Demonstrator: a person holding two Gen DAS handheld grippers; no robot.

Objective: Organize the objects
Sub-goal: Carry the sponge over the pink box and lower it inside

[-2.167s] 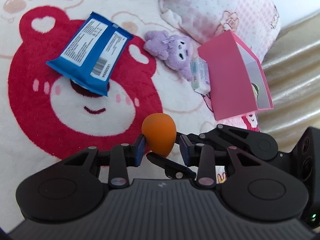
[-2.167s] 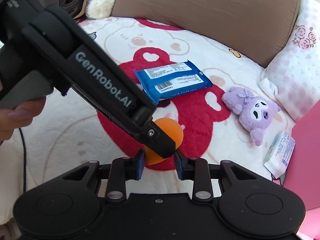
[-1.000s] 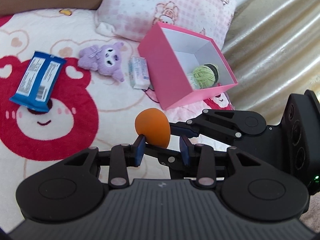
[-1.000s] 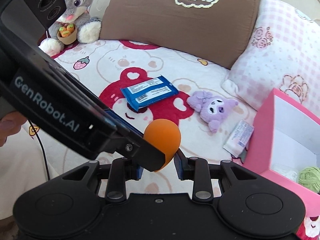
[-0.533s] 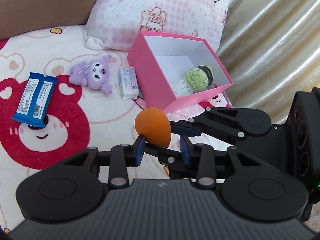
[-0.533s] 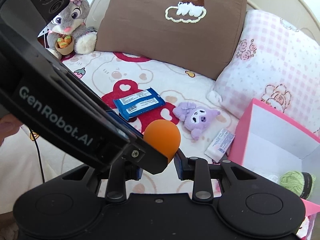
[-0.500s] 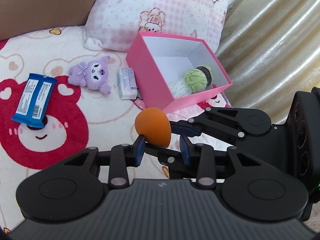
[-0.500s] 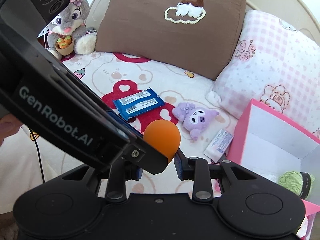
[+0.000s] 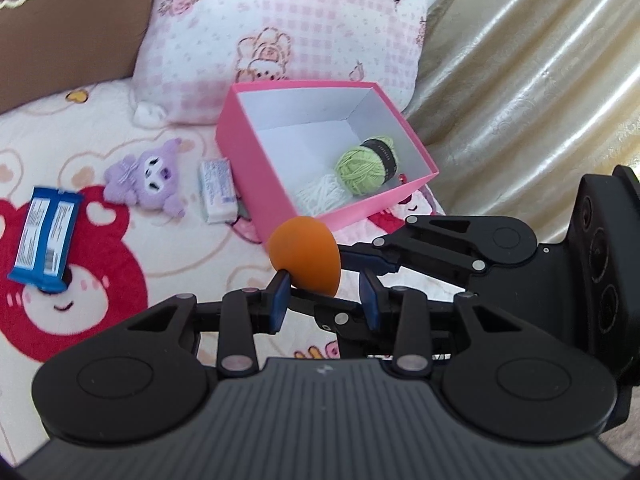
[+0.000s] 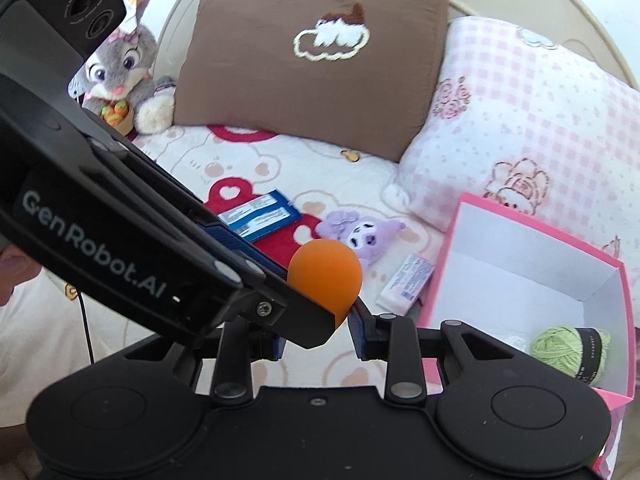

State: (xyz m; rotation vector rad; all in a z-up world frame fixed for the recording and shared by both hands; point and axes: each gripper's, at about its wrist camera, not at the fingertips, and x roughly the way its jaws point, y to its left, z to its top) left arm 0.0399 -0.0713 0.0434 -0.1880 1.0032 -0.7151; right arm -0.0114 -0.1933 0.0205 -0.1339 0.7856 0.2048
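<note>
Left wrist view, left to right on the bed [image 9: 192, 240]: blue snack packet [image 9: 44, 236], long axis running up-down in frame; purple plush [image 9: 148, 178]; small white packet [image 9: 218, 190]; pink box [image 9: 256, 168], open, holding green yarn [image 9: 362, 170]. Orange egg-shaped sponge [image 9: 306, 256] is held above the bed, just before the box's near corner, blunt end up-left, long axis tilted. Left tongs [image 9: 322, 294] and right tongs [image 10: 318, 330] both clamp it, narrowly parted.
</note>
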